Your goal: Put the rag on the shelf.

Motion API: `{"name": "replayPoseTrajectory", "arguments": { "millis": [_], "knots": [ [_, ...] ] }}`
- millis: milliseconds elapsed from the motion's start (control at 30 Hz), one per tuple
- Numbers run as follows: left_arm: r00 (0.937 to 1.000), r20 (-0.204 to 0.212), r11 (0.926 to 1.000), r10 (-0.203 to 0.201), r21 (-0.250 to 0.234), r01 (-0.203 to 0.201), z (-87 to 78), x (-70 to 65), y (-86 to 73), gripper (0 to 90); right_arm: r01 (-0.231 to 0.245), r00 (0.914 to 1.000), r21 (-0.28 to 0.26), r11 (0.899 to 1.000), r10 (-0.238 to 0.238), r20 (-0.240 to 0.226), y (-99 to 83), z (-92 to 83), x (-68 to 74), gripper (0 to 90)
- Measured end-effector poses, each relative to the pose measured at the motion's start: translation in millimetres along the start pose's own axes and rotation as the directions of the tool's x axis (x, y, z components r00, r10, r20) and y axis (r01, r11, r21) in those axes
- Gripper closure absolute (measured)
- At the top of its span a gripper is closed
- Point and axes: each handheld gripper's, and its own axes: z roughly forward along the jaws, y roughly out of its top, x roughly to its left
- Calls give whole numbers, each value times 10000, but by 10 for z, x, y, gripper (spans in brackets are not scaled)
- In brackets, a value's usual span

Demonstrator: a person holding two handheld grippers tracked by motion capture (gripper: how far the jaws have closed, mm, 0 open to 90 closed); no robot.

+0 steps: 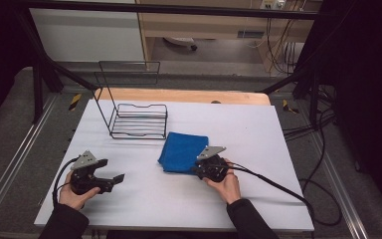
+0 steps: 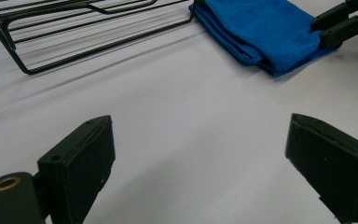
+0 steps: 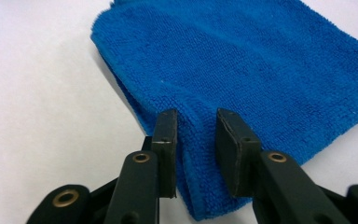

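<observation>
Here, white table (image 1: 258, 149): L gripper (image 1: 110, 180) fingers wide open, R gripper (image 1: 199, 167) pinching blue cloth (image 1: 181, 149); wire rack (image 1: 139, 121) behind.

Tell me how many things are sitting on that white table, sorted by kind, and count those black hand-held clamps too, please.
Blue folded cloth: 1
Black wire rack: 1
Hand-held grippers: 2, the left gripper with its fingers wide apart, the right gripper with its fingers pinching a fold at the cloth's edge
Total: 4

Rack (image 1: 139, 119) sits at the back of my worktop (image 1: 258, 144), cloth (image 1: 183, 152) just before it, to its right.
</observation>
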Motion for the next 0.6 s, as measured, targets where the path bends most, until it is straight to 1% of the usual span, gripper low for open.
{"name": "replayPoseTrajectory", "arguments": {
  "millis": [33,100,133,167,200,267,367,433,500,600],
  "knots": [
    [10000,-5,10000,-9,5,9,1,2,0,83,118,9999,47,9999,-118,78,-7,14,-10,766],
    [10000,-12,10000,-13,33,13,2,4,0,83,213,9997,38,9998,-213,123,-7,12,-16,823],
    [10000,-8,10000,-8,36,9,1,4,-1,83,297,9995,-11,9996,-297,133,-6,3,-20,846],
    [10000,0,10000,-12,31,12,0,4,-1,83,297,9995,-11,9996,-297,133,-6,3,-20,846],
    [10000,0,10000,-28,18,28,1,3,-1,84,414,9991,-10,9991,-414,112,3,-27,-25,866],
    [10000,9,10000,-31,21,31,0,3,-1,84,469,9988,-73,9989,-468,104,9,-46,-26,869],
    [10000,-2,10000,-42,22,42,-1,3,-1,85,551,9985,-177,9983,-551,12,34,-119,-29,876],
    [10000,4,10000,-56,23,56,-3,3,-1,84,598,9982,-123,9981,-598,-5,40,-164,-28,877],
    [10000,1,10000,-50,30,50,-3,2,-1,85,454,9989,-23,9990,-454,-143,14,-218,-15,878],
    [10000,-8,10000,-31,58,31,-1,0,0,85,337,9991,117,9994,-334,-268,-22,-253,1,877]
  ]
}}
